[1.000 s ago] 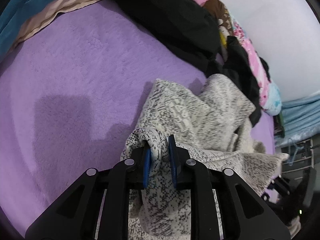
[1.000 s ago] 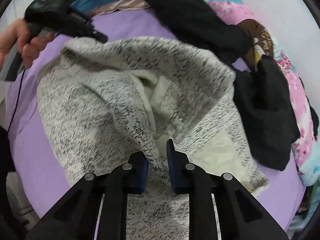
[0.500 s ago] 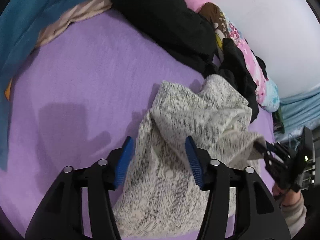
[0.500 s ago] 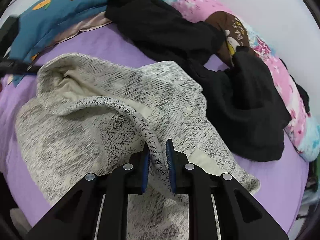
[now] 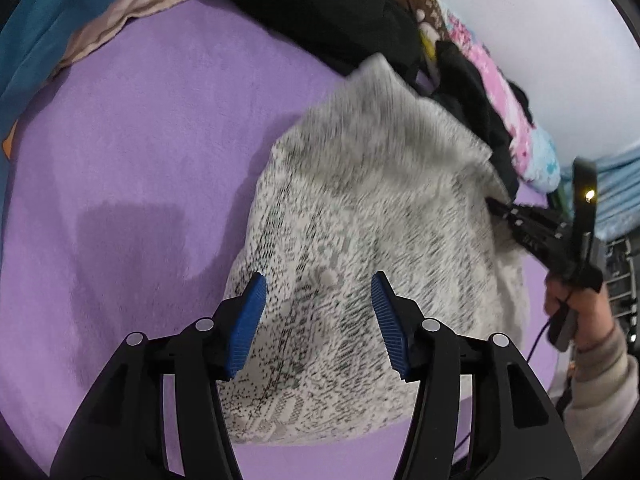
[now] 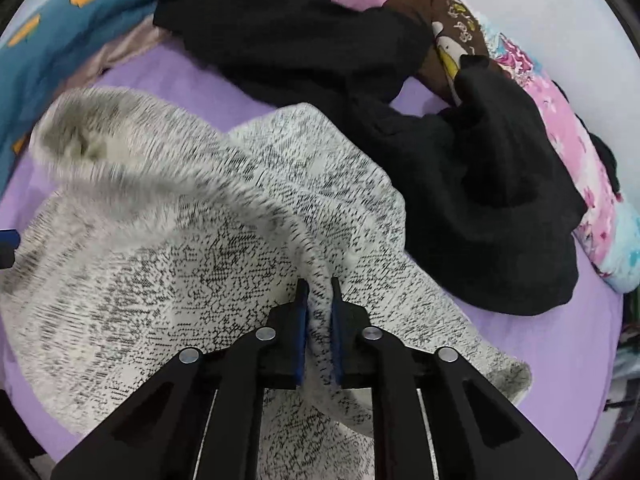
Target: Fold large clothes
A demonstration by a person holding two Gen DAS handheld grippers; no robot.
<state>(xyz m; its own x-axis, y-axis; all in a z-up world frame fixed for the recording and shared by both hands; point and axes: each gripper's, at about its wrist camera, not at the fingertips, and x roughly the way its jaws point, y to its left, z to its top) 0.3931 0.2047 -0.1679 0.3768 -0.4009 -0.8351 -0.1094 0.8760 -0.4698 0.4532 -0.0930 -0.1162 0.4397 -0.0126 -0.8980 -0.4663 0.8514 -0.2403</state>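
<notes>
bed: purple sheet (image 5: 152,128), soft and plushy; bare on the left, cloth all along the far edge
pile: black clothes (image 6: 304,40) far, pink quilt (image 6: 568,128) far right, blue cover (image 5: 52,28) far left; white wall behind
sweater: grey knit sweater (image 5: 360,208) bunched mid-bed, right of the bare sheet, its far corner touching the black clothes
right gripper: (image 6: 319,284) clamped on a raised ridge of the sweater's edge
left gripper: (image 5: 318,280) fingers spread wide, nothing in them, over the near part of the sweater
step: judged spreading flat before the fold
advice: left should take the opposite edge, pull both apart taut, lay down on bare sheet away from pile
</notes>
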